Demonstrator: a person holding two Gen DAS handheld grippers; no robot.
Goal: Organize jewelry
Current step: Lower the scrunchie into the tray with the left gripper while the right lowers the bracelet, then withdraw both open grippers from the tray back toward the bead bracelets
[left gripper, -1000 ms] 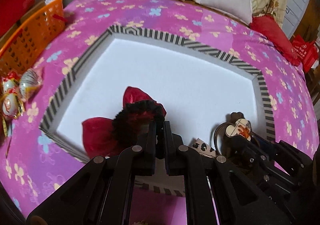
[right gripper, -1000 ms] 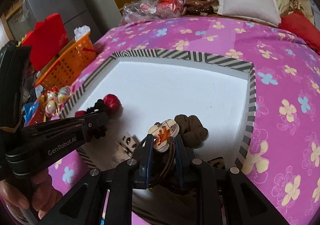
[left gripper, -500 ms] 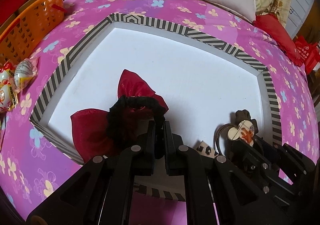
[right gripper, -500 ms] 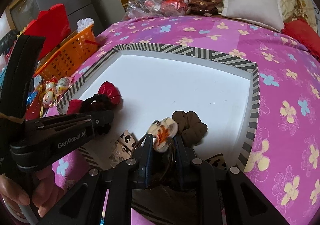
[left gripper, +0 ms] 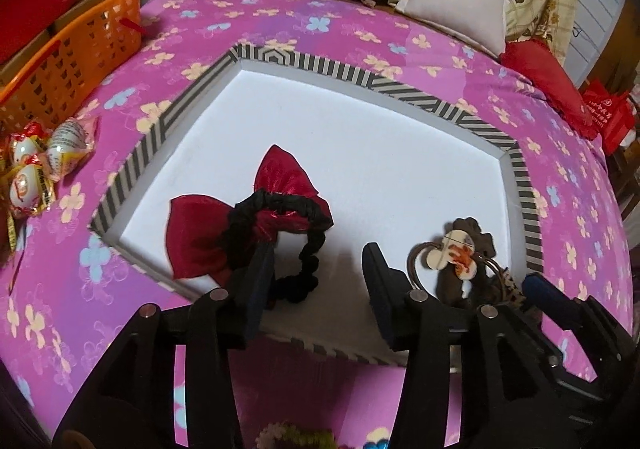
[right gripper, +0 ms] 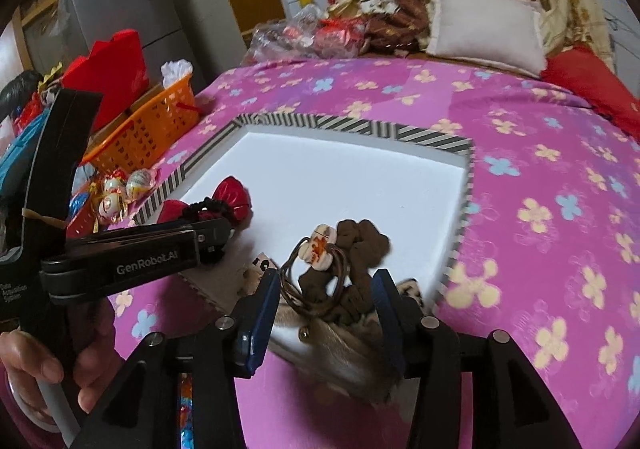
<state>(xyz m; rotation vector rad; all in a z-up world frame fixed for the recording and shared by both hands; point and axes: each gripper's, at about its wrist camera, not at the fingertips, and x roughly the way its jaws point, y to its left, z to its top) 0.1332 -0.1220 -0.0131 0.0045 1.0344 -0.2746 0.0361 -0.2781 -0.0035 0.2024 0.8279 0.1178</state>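
1. Left gripper (left gripper: pixel 318 273): jaws have just been opening and now stand apart, pads pressing on nothing. The red bow scrunchie (left gripper: pixel 248 225) lies on the white floor of the striped tray (left gripper: pixel 400 83). Its black elastic loop curls into the gap beside the left finger, apparently touching or just behind it; no pinch.

2. From the left gripper's midpoint the bow's bulk sits at about 10 o'clock, near. Long axis of the two red lobes runs roughly 8 to 1 o'clock across the left wrist view.

3. Right gripper (right gripper: pixel 326 293): jaws have just been opening; they are spread, with a clear gap on either side of the pile between them. The brown hair tie with the flower charm (right gripper: pixel 320 247) rests on the brown scrunchie (right gripper: pixel 360 243), both inside the tray's near right corner, at 12 o'clock from the fingers, very near.

4. Charm's cord loops trail toward 6 o'clock, back between the right fingers; whether a cord touches a pad I cannot tell.

5. Judgement: both items look released in the tray. Each hand is nearest its own item; bow and charm pile lie well apart, bow at 9 o'clock of the pile.

6. Next move likely a straight withdrawal; risk is a loop snagging on a finger.
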